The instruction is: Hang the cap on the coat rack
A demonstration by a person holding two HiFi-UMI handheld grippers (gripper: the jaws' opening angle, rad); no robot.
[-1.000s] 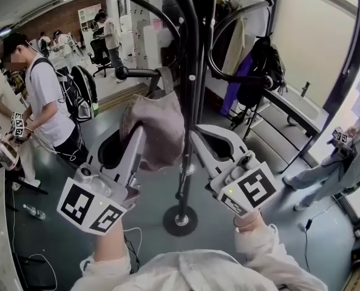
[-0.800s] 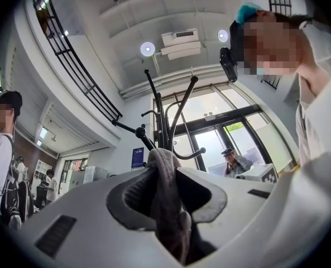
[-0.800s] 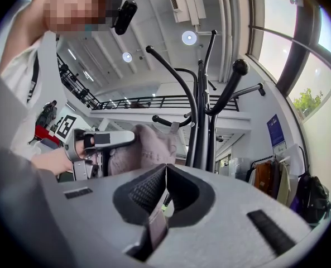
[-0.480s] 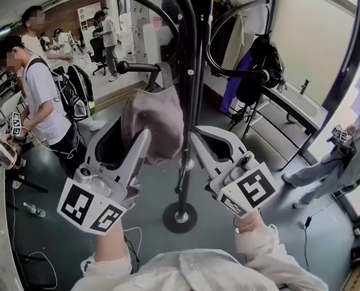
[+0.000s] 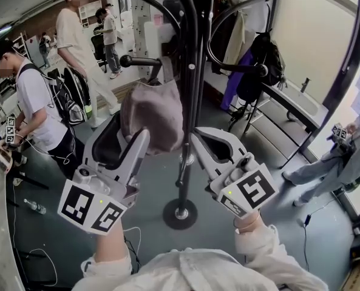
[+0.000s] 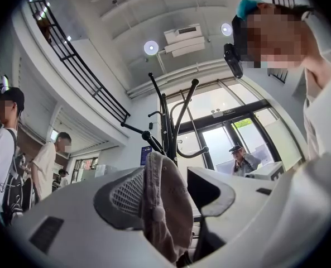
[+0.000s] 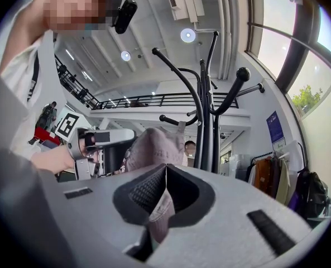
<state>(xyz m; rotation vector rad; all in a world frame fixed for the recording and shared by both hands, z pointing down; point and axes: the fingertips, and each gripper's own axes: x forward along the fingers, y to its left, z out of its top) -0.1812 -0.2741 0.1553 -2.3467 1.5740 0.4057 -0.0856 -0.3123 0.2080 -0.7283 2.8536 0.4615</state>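
The grey-brown cap (image 5: pixel 150 111) hangs by its back strap from a black ball-tipped peg (image 5: pixel 138 61) of the coat rack (image 5: pixel 189 102). My left gripper (image 5: pixel 126 133) is at the cap's lower left. Its jaws have just been opening and stand apart, with the cap (image 6: pixel 164 202) between them, resting against the left pad (image 6: pixel 123 197) and clear of the right one. On the other side, my right gripper (image 5: pixel 195 138) is shut on the cap's lower edge; cloth (image 7: pixel 161 211) is pinched between its pads. The cap's crown (image 7: pixel 154 147) rises beyond it, beside my left gripper (image 7: pixel 92 144).
The rack's round base (image 5: pixel 181 213) stands on the floor just ahead of me. People stand at the left (image 5: pixel 76 35) (image 5: pixel 37 99) and at the right (image 5: pixel 349 156). A clothes rail with hanging garments (image 5: pixel 252 65) is behind the rack. A bottle (image 5: pixel 35 208) lies on the floor.
My left gripper's jaws have opened off the cap, which now hangs a little higher from the peg. My right gripper stays shut on it. A person in the background has walked nearer.
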